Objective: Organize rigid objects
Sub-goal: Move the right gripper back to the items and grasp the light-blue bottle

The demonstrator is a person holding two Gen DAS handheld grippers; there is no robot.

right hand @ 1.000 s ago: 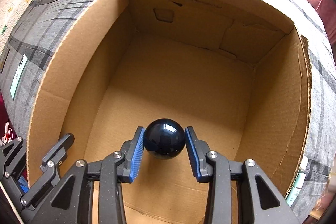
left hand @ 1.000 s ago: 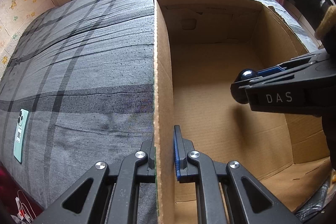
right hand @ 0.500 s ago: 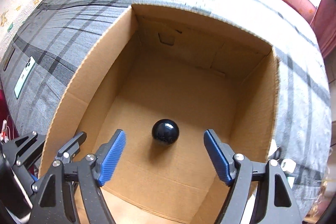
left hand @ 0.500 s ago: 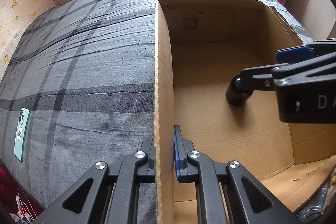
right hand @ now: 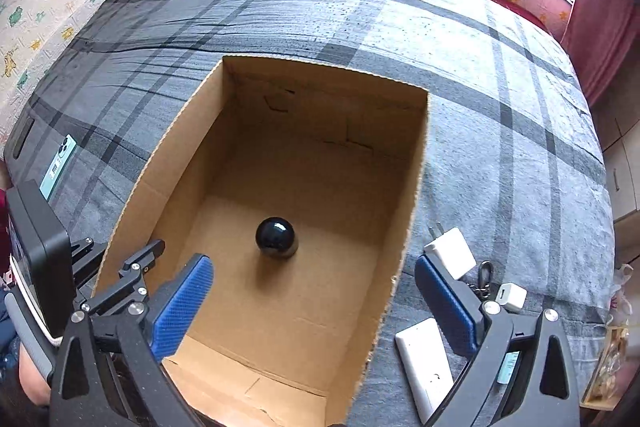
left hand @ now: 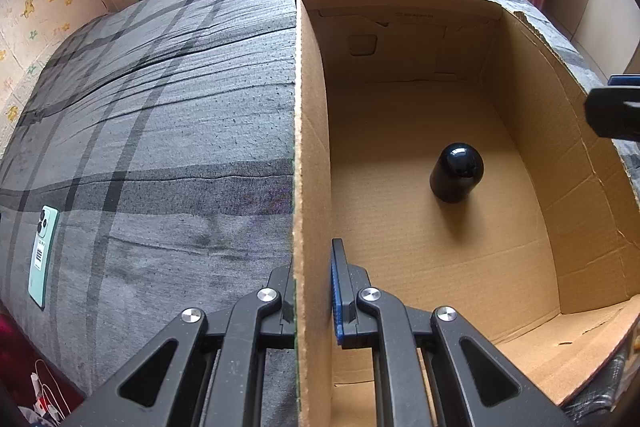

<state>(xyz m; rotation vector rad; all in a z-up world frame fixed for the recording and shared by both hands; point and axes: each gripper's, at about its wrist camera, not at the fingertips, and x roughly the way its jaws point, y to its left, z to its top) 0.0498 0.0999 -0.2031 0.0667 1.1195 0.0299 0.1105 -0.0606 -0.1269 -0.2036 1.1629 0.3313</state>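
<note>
We see the cardboard box [right hand: 404,227] at frame centre holding only the dark round-topped object [right hand: 276,238], upright on its floor. Our right gripper [right hand: 314,301], jaws just spread, hangs empty above; our left gripper [left hand: 314,283] clamps the box's wall.

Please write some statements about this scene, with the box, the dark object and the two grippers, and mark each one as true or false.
1. The dark round-topped object stands on the floor of the cardboard box. True.
2. The right gripper is shut on the dark object. False: its jaws have just been opening and now stand wide apart, with nothing between them; the object stands free below.
3. The left gripper is clamped on the side wall of the box. True.
4. The mint green phone lies inside the box. False: it lies on the grey plaid cover, outside the box.
5. The white charger lies on the cover beside the box. True.
</note>
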